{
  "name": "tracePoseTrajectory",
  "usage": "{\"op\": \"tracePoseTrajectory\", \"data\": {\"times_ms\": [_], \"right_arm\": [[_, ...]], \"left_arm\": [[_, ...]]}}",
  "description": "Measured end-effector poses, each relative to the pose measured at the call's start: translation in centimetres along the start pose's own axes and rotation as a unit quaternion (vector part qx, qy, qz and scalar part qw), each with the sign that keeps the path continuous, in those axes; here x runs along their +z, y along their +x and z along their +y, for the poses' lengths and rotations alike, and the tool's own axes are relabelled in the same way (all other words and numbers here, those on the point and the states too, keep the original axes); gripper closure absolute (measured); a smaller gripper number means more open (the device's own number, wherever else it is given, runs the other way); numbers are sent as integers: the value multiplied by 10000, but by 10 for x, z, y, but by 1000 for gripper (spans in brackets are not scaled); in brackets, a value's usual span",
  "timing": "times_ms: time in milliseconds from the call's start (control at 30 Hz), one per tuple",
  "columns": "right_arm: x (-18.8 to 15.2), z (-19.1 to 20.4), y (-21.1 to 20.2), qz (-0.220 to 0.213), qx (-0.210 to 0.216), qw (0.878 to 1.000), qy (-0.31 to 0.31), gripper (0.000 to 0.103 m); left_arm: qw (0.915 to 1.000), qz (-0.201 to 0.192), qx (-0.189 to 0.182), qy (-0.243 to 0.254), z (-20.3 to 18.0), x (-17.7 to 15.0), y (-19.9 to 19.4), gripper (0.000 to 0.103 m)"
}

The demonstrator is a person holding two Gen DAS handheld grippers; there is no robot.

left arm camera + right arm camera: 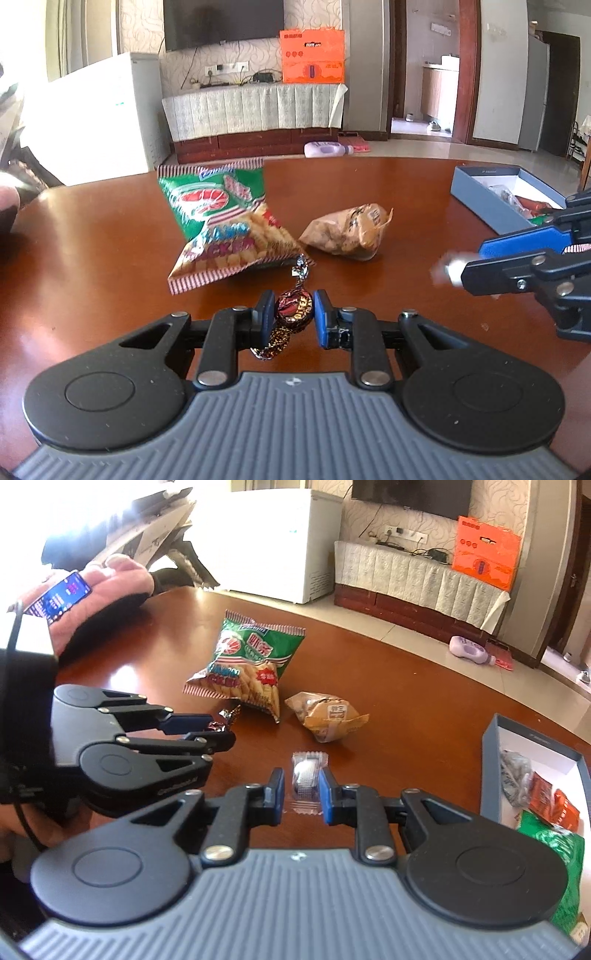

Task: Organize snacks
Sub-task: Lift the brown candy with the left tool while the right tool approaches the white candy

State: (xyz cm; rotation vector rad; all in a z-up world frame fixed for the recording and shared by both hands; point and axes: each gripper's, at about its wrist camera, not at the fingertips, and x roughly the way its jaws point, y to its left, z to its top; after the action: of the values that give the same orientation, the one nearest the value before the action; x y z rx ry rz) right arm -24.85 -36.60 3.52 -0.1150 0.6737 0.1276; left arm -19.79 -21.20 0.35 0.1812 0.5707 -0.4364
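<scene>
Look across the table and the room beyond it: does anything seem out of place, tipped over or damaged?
On the table nothing looks spilled or torn. One oddity sits beyond it: a lilac bottle lies on its side on the floor by the TV cabinet, not standing.

Left wrist view: the green cracker bag (pixel 221 225) blocks 11 o'clock, the tan snack bag (pixel 347 232) blocks 1 o'clock, with a narrow bare lane of bench (pixel 110 258) between them at 12. The open blue box (pixel 491 199) and the right tongs (pixel 448 273) obstruct 2 to 3 o'clock. Bench at 9 o'clock lies open.
</scene>
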Motion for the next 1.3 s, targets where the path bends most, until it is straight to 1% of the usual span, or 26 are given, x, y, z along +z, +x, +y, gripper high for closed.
{"op": "tracePoseTrajectory", "data": {"times_ms": [167, 267, 333, 433, 500, 533, 567, 633, 667, 700, 733, 800, 833, 867, 933, 967, 1000, 1033, 1067, 1167, 1233, 1300], "right_arm": [[-3, -12, -7, -63, -71, 9999, 120, 81], [-8, -16, -7, 11, -83, 9999, 146, 81], [-12, -18, -2, 149, -99, 9998, 133, 81], [-22, -23, 4, 508, 18, 9984, 238, 81], [-30, -18, 6, 661, -225, 9974, 165, 80], [-33, -17, 5, 700, -290, 9970, 175, 78], [-36, -17, 4, 715, -314, 9966, 264, 65], [-42, -16, 3, 720, -375, 9958, 423, 47], [-45, -15, 4, 748, -403, 9955, 409, 47], [-48, -12, 6, 804, -429, 9952, 355, 47], [-49, -10, 9, 841, -464, 9948, 323, 47], [-52, -10, 14, 894, -497, 9942, 335, 47], [-53, -10, 17, 896, -493, 9941, 363, 47], [-53, -11, 17, 865, -486, 9942, 404, 48], [-52, -12, 18, 836, -424, 9949, 360, 50], [-52, -11, 18, 826, -350, 9955, 318, 63], [-51, -10, 18, 832, -263, 9957, 296, 73], [-50, -9, 18, 849, -241, 9958, 258, 80], [-50, -7, 18, 859, -261, 9958, 168, 81], [-47, -2, 16, 831, -187, 9963, 57, 81], [-44, -1, 11, 730, -228, 9971, 8, 81], [-41, -4, 6, 613, -225, 9978, 64, 81]], "left_arm": [[9999, -114, -22, 105, -12, 4, -2, 76], [9998, -102, -22, 152, -16, 5, -1, 76], [9998, -70, -14, 163, -16, 4, 0, 76], [9998, -13, 3, 214, -14, 0, 0, 76], [9997, 77, -25, 239, -9, -4, 3, 76], [9996, 123, -22, 237, -6, -7, 4, 76], [9995, 169, -12, 260, -5, -10, 6, 76], [9992, 305, -52, 264, -2, -15, 10, 76], [9994, 274, -67, 223, -1, -15, 8, 76], [9994, 258, -65, 238, 0, -15, 8, 74], [9992, 300, -70, 255, 0, -16, 8, 70], [9992, 339, 2, 230, 2, -17, 7, 38], [9991, 368, -13, 216, 3, -18, 7, 36], [9991, 383, -38, 194, 4, -19, 6, 36], [9990, 392, -146, 184, 6, -21, 5, 36], [9988, 390, -230, 176, 8, -21, 5, 41], [9986, 387, -334, 148, 8, -21, 4, 55], [9982, 386, -444, 116, 9, -21, 4, 64], [9978, 390, -520, 123, 7, -21, 4, 80], [9971, 362, -609, 274, -1, -21, 3, 80], [9970, 357, -632, 279, -4, -21, 4, 80], [9975, 263, -597, 277, -6, -19, 2, 80]]}}
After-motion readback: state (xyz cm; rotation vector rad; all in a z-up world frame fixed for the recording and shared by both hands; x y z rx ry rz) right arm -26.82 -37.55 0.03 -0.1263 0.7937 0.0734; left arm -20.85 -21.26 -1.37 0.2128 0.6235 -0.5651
